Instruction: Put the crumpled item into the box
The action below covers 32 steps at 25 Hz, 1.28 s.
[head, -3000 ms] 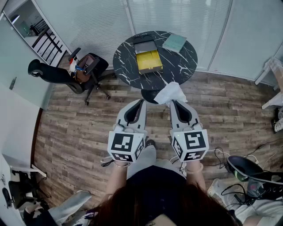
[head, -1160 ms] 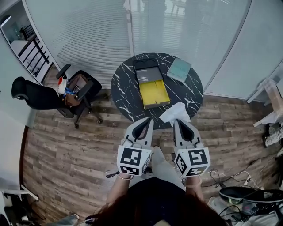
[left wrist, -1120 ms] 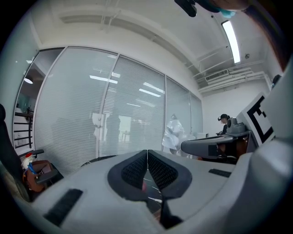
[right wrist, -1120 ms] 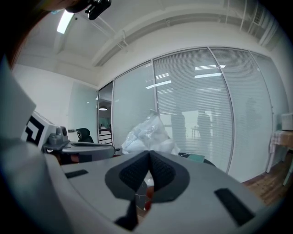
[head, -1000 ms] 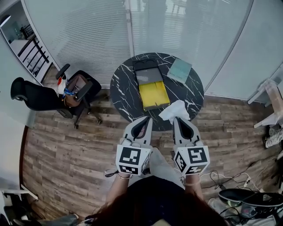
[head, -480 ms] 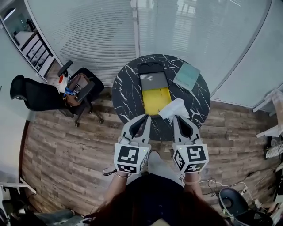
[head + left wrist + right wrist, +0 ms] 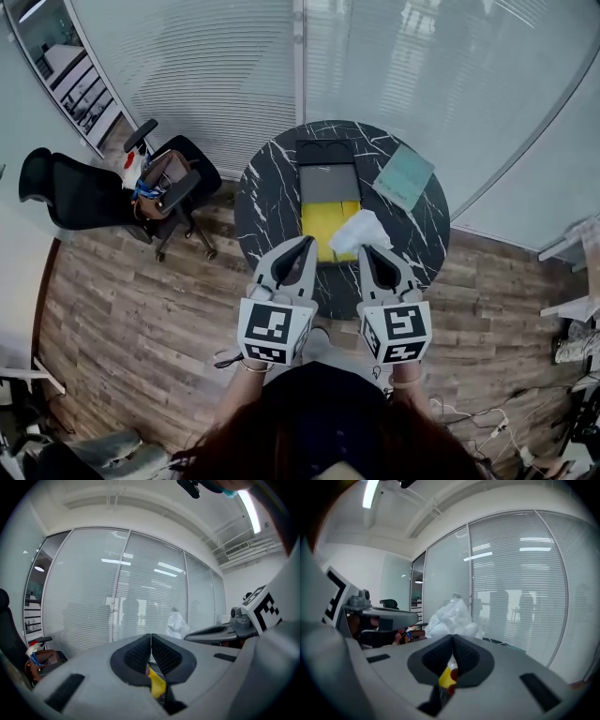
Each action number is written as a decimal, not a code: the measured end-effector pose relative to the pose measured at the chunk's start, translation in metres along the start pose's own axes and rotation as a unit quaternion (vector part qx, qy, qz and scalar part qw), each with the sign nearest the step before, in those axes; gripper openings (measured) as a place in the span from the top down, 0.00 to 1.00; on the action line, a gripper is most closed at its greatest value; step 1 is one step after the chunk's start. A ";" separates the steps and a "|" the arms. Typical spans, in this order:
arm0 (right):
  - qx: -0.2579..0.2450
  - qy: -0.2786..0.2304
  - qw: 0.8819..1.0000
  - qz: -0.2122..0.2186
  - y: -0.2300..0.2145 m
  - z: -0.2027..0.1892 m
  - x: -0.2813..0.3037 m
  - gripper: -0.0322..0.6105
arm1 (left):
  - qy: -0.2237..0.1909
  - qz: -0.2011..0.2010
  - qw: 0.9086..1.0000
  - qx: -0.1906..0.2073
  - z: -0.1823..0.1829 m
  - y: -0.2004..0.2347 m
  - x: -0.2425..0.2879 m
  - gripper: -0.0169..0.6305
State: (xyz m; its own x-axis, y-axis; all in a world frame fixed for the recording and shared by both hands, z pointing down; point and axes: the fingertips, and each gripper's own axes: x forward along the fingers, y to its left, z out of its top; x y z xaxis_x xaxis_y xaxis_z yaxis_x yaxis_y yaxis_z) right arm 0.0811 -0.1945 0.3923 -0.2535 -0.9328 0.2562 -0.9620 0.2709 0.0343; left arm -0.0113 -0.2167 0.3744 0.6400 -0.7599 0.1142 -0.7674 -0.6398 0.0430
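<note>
R gripper (image 7: 367,249) pinches crumpled white item (image 7: 357,231) above edge of open yellow box (image 7: 323,223); L gripper (image 7: 306,242) jaws pressed together.

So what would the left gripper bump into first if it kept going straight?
Probably the blinds on the glass wall. The left gripper seems to point over the yellow box and table, not down at them, though height is hard to judge from above.

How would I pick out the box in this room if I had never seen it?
Find the round black marble-patterned table by the blind-covered glass wall. The box lies open across its middle. Its bright yellow inside sets it apart from the flat teal book to its right and the white crumpled item held by the right hand-held gripper.
</note>
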 end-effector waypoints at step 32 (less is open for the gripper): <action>-0.163 0.140 0.972 0.100 -0.029 -0.077 0.121 0.91 | 0.002 0.046 0.999 -0.002 0.010 0.052 0.078 0.93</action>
State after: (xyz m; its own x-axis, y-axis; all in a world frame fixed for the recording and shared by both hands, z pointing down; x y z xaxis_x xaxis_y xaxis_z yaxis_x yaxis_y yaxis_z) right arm 0.0860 -0.2969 0.4966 -0.3506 -0.7654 0.5397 -0.8019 0.5430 0.2491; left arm -0.0007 -0.3107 0.3757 0.5670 -0.8145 0.1227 -0.8228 -0.5672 0.0367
